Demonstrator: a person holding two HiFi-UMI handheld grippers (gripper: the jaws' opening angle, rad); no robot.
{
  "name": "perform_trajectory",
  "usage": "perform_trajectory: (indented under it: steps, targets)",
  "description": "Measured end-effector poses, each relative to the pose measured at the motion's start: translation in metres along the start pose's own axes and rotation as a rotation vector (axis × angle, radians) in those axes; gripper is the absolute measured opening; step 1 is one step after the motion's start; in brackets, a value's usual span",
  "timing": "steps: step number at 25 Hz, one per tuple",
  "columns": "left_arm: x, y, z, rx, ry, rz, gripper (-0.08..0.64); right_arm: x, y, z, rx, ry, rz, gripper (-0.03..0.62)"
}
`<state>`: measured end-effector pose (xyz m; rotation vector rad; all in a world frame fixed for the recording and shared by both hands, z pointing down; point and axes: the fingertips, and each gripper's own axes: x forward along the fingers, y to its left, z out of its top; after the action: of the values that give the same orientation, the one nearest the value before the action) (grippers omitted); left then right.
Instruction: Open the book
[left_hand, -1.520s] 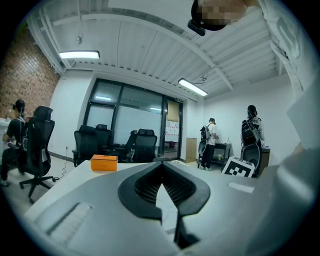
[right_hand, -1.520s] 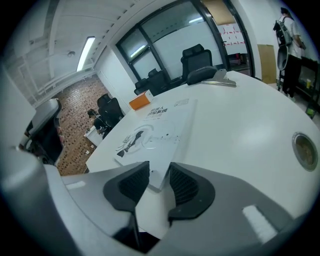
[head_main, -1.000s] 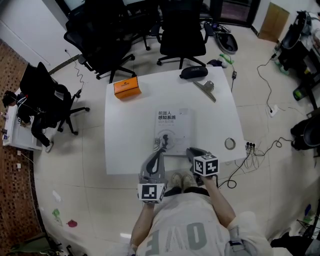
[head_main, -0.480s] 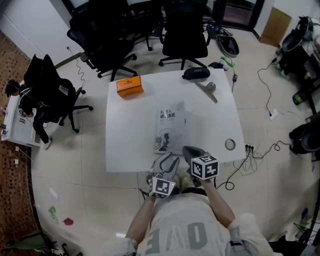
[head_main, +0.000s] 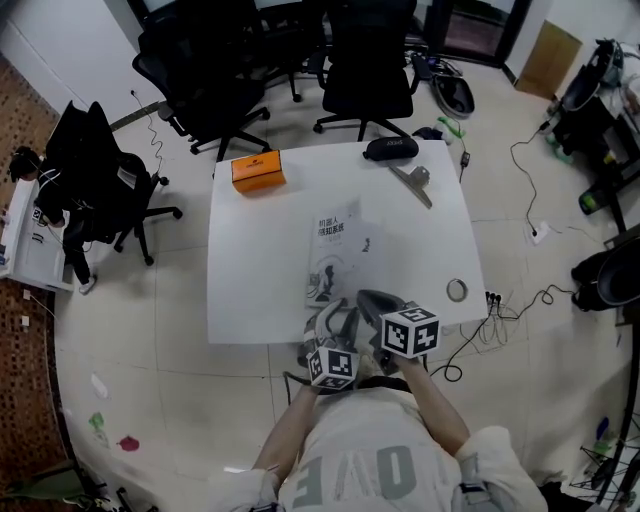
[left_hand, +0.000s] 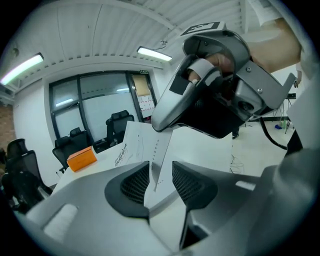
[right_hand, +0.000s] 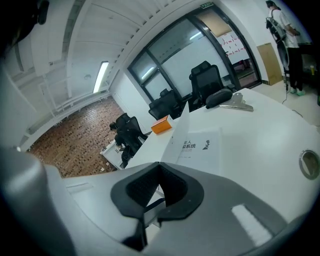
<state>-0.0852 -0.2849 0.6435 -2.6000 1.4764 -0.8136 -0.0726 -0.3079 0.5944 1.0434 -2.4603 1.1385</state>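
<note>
With the right claw (right_hand: 159, 186) clamped on the book cover (right_hand: 175, 137) and the left claw (left_hand: 159, 181) apart astride its edge, early release could drop it.

white book (head_main: 338, 255), orange box (head_main: 258, 171), white table (head_main: 250, 262), black case (head_main: 390, 148)

Ceiling strip lights (left_hand: 153, 53) wash the office evenly, leaving the white table (head_main: 260, 280) near glare with only faint shadows, while both gripper views bow into dark rounded corners (the left gripper (left_hand: 160, 181) itself soft, out of focus).
</note>
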Motion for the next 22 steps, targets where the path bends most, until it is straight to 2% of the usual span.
perform_trajectory:
  steps: [2,5,11,16,18,19,22]
  targets:
    - [0.001,0.007,0.007,0.010,-0.023,0.033,0.138,0.002,0.005,0.003,0.008,-0.003,0.014,0.005]
    - [0.000,0.020,0.017,0.019,-0.056,0.092,0.086,0.003,0.010,0.009,0.017,-0.011,0.027,0.005]
    - [-0.007,0.033,0.023,0.007,-0.066,0.163,0.008,0.002,0.019,0.016,-0.050,-0.010,0.033,0.043]
    - [-0.007,0.041,0.025,-0.025,-0.064,0.173,0.005,-0.001,0.024,0.023,-0.048,-0.057,0.061,0.054]
    - [-0.008,0.043,0.025,-0.046,-0.066,0.180,0.005,-0.006,0.023,0.027,-0.065,-0.077,0.044,0.050]
    - [-0.010,0.046,0.026,-0.066,-0.069,0.189,0.005,-0.009,0.021,0.027,-0.076,-0.084,0.026,0.010]
    - [-0.018,0.059,0.028,-0.158,-0.090,0.232,0.005,-0.015,0.009,0.025,-0.087,-0.089,-0.016,0.003]
